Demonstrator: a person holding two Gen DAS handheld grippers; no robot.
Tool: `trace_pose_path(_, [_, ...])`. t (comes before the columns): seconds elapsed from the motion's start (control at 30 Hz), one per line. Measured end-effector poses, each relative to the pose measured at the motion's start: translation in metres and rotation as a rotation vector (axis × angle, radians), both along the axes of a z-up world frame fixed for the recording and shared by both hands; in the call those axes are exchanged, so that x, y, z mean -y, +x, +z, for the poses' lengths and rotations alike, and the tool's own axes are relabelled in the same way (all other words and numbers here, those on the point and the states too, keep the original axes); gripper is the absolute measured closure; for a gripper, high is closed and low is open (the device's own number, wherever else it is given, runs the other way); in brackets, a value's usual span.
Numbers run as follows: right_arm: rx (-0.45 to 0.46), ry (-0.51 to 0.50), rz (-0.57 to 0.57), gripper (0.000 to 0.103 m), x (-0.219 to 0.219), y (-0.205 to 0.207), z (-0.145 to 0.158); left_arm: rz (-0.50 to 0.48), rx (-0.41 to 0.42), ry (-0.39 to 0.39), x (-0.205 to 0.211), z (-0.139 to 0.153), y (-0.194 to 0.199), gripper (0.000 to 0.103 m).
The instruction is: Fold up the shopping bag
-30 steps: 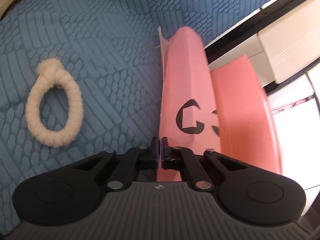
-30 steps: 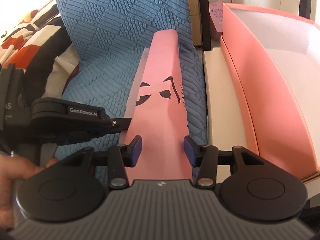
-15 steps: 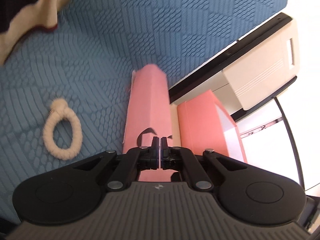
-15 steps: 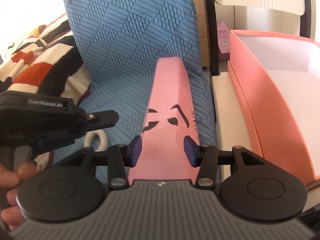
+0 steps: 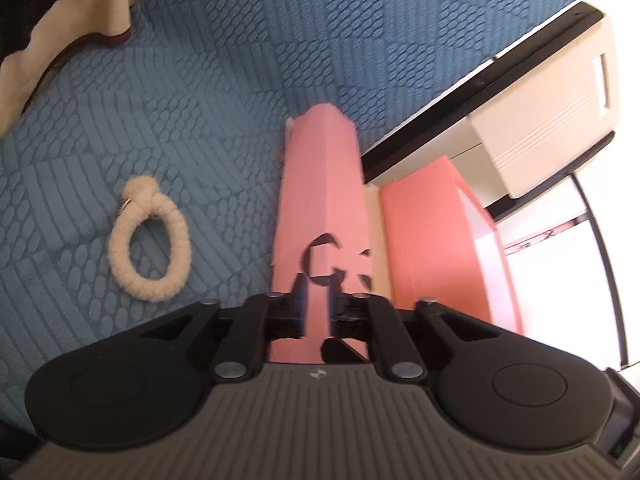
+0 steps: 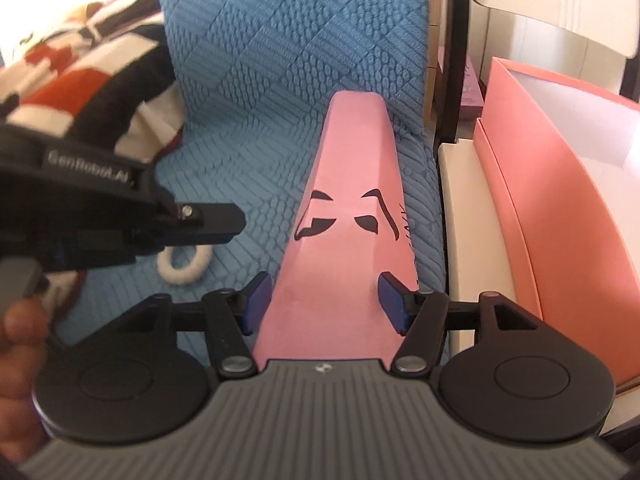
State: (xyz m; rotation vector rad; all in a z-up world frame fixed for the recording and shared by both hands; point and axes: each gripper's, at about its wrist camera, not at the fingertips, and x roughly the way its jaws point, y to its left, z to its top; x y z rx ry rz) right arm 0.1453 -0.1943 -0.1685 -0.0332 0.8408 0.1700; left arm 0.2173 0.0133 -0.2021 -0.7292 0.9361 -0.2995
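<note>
- Two grippers had just been opening: the left gripper (image 5: 316, 312) stood narrowly parted over the pink bag (image 5: 320, 200), the right gripper (image 6: 324, 304) wide, pads clear of its sides.
- Bag lay flattened on the blue cover (image 5: 200, 80); unheld, its folds could have sprung open.
- Its edge lay just beside the pink box (image 6: 560, 200), and a nudge might have slid it off the cover.

Left gripper (image 5: 317, 312) jaws have just been opening, now slightly apart with the pink shopping bag (image 5: 320, 200) showing between them, pads not pressing it. Bag lies folded narrow on blue quilted cover (image 5: 180, 120). Cream rope ring (image 5: 150, 240) lies apart on left. Pink box (image 5: 432, 240) just right of bag.
</note>
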Motion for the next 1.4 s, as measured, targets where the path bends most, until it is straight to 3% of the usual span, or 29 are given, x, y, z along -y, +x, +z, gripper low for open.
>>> trace_pose_path(0.07, [0.016, -0.045, 0.027, 0.041, -0.004, -0.003, 0.0, 0.005, -0.016, 0.007, 0.001, -0.005, 0.002, 0.072])
trace_pose_path(0.13, [0.035, -0.064, 0.065, 0.037, -0.007, -0.008, 0.002, 0.01, -0.028, 0.011, 0.001, -0.009, 0.003, 0.071])
trace_pose_path(0.2, [0.053, -0.082, 0.101, 0.025, -0.011, -0.012, 0.004, 0.018, -0.038, 0.02, 0.001, -0.011, 0.005, 0.071])
trace_pose_path(0.4, [0.061, -0.205, 0.161, 0.014, -0.029, -0.016, -0.003, 0.038, -0.06, 0.032, 0.0, -0.016, 0.007, 0.07])
trace_pose_path(0.57, [0.049, -0.336, 0.128, 0.014, -0.037, -0.012, -0.016, 0.035, -0.068, 0.039, 0.0, -0.02, 0.007, 0.065])
trace_pose_path(0.73, [0.05, -0.267, 0.041, 0.016, -0.017, -0.009, -0.005, 0.012, -0.089, 0.03, 0.009, -0.027, 0.01, 0.061])
trace_pose_path(0.8, [0.046, -0.238, 0.014, 0.033, -0.011, -0.01, -0.001, -0.007, -0.097, 0.019, 0.014, -0.031, 0.013, 0.058])
trace_pose_path(0.9, [0.026, -0.183, -0.029, 0.052, 0.001, -0.009, 0.003, -0.022, -0.11, 0.019, 0.019, -0.037, 0.015, 0.057])
trace_pose_path(1.1, [0.018, -0.086, -0.105, 0.073, 0.025, -0.008, 0.01, -0.032, -0.117, -0.004, 0.029, -0.044, 0.019, 0.057])
trace_pose_path(1.4, [0.004, -0.003, -0.142, 0.08, 0.039, -0.004, 0.013, -0.071, -0.114, -0.092, 0.054, -0.051, 0.028, 0.057])
